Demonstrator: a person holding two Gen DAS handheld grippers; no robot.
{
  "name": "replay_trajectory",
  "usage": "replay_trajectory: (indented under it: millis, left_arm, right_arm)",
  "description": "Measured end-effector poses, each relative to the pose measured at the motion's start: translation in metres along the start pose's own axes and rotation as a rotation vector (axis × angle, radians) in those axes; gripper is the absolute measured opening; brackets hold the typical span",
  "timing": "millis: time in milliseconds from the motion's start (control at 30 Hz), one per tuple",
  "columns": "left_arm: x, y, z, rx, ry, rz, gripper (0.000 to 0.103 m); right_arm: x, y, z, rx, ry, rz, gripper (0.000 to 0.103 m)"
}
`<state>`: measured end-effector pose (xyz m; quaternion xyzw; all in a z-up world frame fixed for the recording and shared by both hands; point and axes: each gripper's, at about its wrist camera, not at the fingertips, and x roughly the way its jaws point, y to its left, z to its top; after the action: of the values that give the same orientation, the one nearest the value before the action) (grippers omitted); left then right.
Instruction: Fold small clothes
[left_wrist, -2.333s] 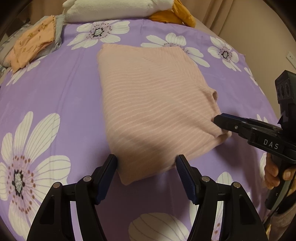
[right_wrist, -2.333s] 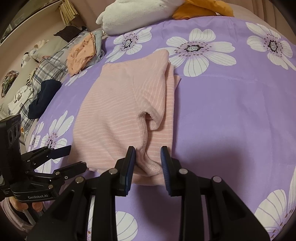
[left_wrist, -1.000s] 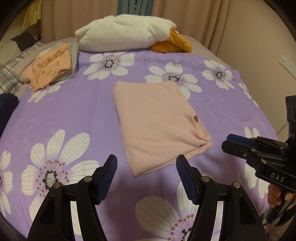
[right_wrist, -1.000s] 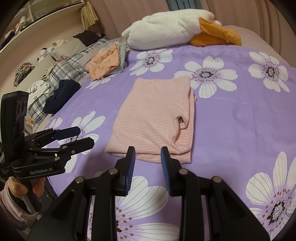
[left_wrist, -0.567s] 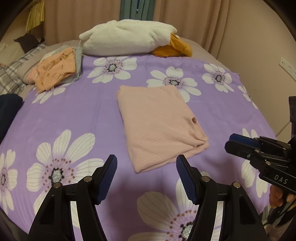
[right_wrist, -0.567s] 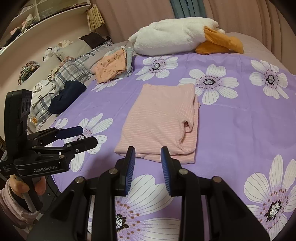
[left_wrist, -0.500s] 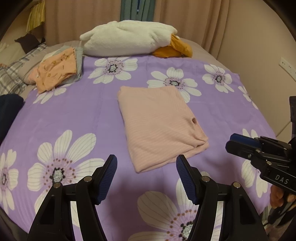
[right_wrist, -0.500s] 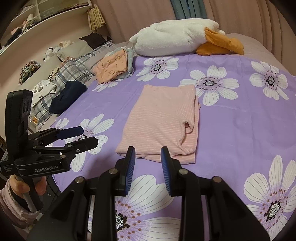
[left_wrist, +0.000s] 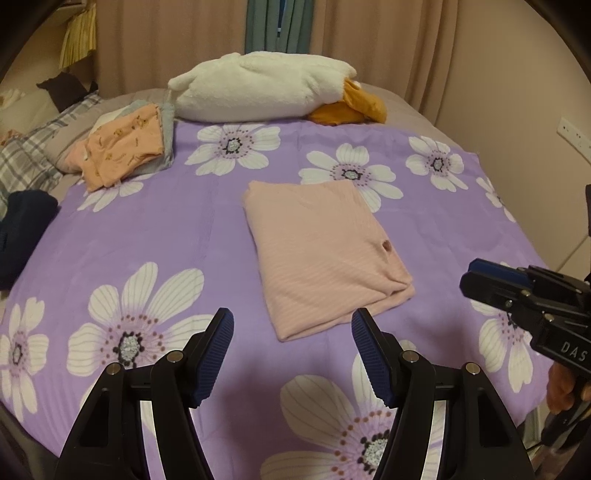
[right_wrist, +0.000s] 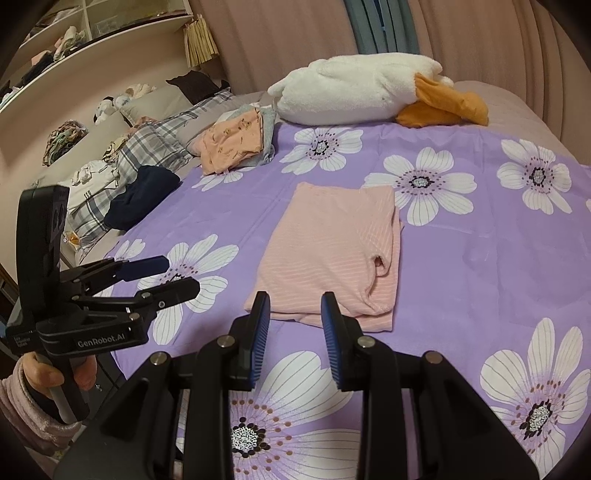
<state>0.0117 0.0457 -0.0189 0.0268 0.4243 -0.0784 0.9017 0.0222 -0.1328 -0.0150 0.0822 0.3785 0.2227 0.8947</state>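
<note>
This is a bedroom in a home. A bed covered by a purple bedspread printed with large white flowers (left_wrist: 155, 229) fills both views. At the head of the bed lies a white plush goose toy with an orange beak (right_wrist: 354, 92), and behind it hang floor-length beige curtains (left_wrist: 177, 40). Left of the bedspread sit a grey plaid pillow (right_wrist: 155, 147) and a loose pile of orange and grey clothes (left_wrist: 125, 147). Above the plaid pillow, cream wall shelves holding soft toys and folded fabric (right_wrist: 66, 48) run along the wall.
</note>
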Motion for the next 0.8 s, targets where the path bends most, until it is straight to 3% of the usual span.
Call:
replay_trajectory:
  millis: [167, 233, 300, 800]
  left_arm:
    - [-0.01, 0.003, -0.001, -0.002, -0.006, 0.024, 0.066]
    - [-0.012, 0.005, -0.001, -0.007, -0.006, 0.037, 0.066]
    - [-0.015, 0.005, -0.001, -0.011, -0.006, 0.05, 0.066]
    - [-0.02, 0.012, -0.005, -0.03, 0.012, 0.063, 0.066]
  right_arm:
    - [-0.007, 0.007, 0.002, 0.004, 0.013, -0.027, 0.031]
    - [-0.01, 0.011, 0.001, 0.002, 0.015, -0.04, 0.036]
    - [-0.012, 0.013, -0.001, 0.004, 0.013, -0.048, 0.048]
    - [-0.019, 0.023, -0.006, -0.01, 0.004, -0.048, 0.053]
